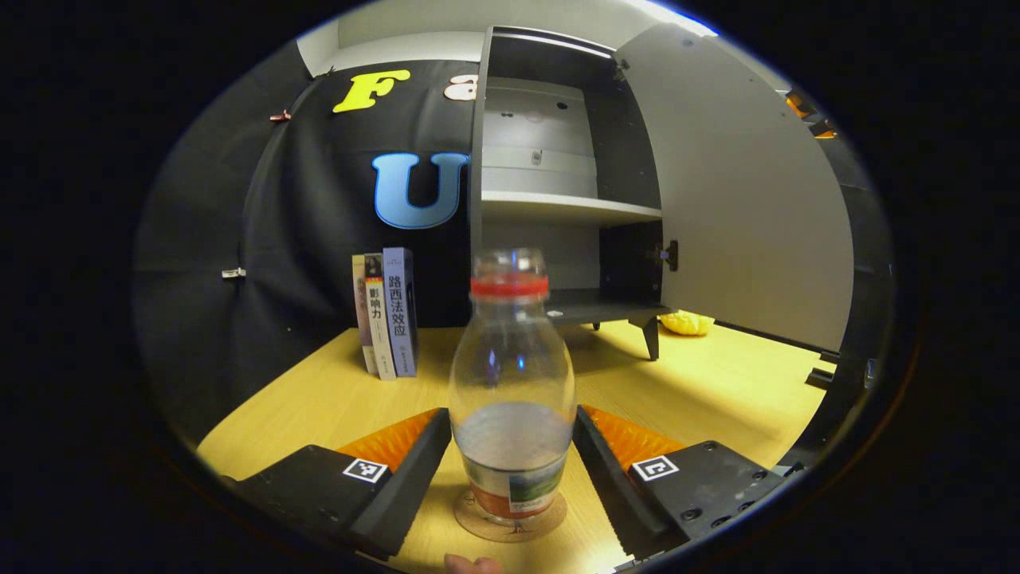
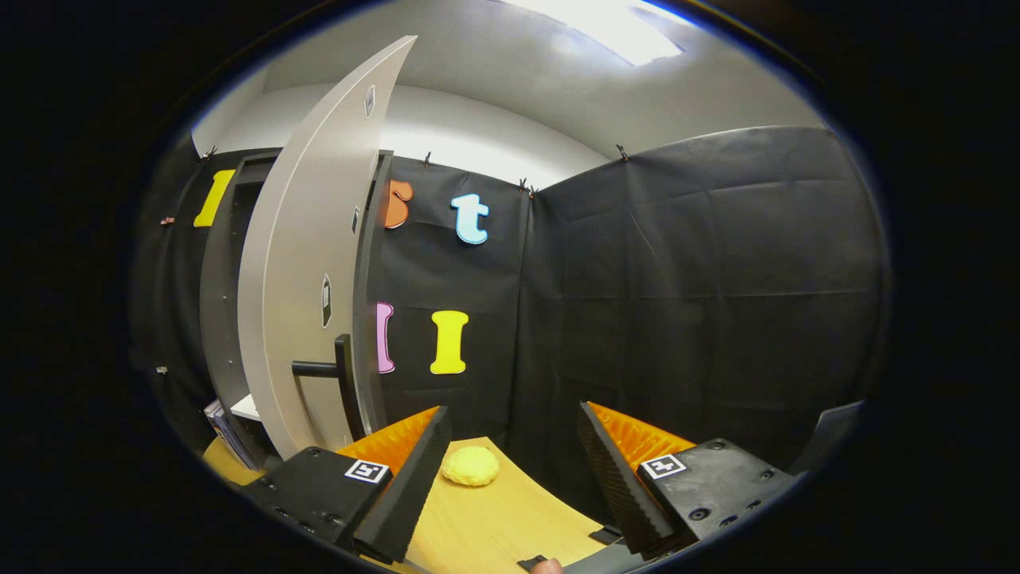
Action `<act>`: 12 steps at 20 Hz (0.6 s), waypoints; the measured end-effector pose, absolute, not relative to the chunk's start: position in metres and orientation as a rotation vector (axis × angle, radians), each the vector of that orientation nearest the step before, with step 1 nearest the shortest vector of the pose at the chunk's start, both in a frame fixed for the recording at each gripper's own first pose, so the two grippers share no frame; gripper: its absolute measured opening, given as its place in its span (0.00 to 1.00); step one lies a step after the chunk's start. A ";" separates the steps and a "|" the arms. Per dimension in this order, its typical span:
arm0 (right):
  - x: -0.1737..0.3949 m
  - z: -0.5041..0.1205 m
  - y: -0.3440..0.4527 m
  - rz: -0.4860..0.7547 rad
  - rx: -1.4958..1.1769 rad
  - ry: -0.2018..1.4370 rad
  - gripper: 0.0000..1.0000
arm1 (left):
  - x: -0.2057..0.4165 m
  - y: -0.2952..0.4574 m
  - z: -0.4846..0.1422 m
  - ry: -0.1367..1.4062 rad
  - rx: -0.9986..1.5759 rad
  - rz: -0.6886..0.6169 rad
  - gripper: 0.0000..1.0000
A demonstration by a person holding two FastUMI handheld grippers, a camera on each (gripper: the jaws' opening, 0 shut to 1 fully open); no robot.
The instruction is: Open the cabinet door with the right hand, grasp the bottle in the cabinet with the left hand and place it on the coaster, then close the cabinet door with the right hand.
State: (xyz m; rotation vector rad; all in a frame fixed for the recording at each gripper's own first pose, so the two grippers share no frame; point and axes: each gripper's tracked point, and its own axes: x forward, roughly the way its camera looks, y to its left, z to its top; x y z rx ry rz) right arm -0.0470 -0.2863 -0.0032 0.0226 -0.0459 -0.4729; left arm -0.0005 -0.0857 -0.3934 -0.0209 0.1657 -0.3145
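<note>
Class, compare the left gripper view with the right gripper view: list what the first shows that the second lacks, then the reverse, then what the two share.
Left gripper view: the bottle standing on the coaster between the left gripper fingers, and the cabinet's inner shelf.

Right gripper view: the right gripper, open with nothing between its fingers, and the door handle.

Shared: the open cabinet door, the books, the yellow object and the wooden table.

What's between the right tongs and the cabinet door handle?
Nothing visible. The dark bar handle on the open grey cabinet door sits left of the open right tongs; only bare wooden tabletop and a yellow lump lie nearby.
</note>
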 end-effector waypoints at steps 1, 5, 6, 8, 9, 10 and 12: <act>-0.044 -0.002 -0.285 -0.462 0.024 -0.051 0.99 | 0.001 -0.085 -0.379 0.151 -0.006 -0.307 0.95; -0.033 -0.004 -0.283 -0.424 0.034 -0.057 0.98 | 0.004 -0.083 -0.328 0.127 0.011 -0.295 0.95; -0.031 -0.007 -0.282 -0.414 0.035 -0.053 0.98 | 0.004 -0.082 -0.319 0.139 -0.001 -0.287 0.95; -0.029 -0.007 -0.279 -0.396 0.031 -0.058 0.99 | 0.000 -0.083 -0.295 0.155 -0.036 -0.274 0.95; -0.029 -0.005 -0.278 -0.386 0.021 -0.065 0.99 | -0.002 -0.083 -0.278 0.154 -0.053 -0.260 0.95; -0.028 -0.002 -0.275 -0.376 0.009 -0.077 0.99 | -0.003 -0.081 -0.261 0.149 -0.071 -0.242 0.95; -0.025 0.003 -0.269 -0.353 -0.002 -0.085 0.98 | -0.003 -0.082 -0.223 0.140 -0.110 -0.223 0.95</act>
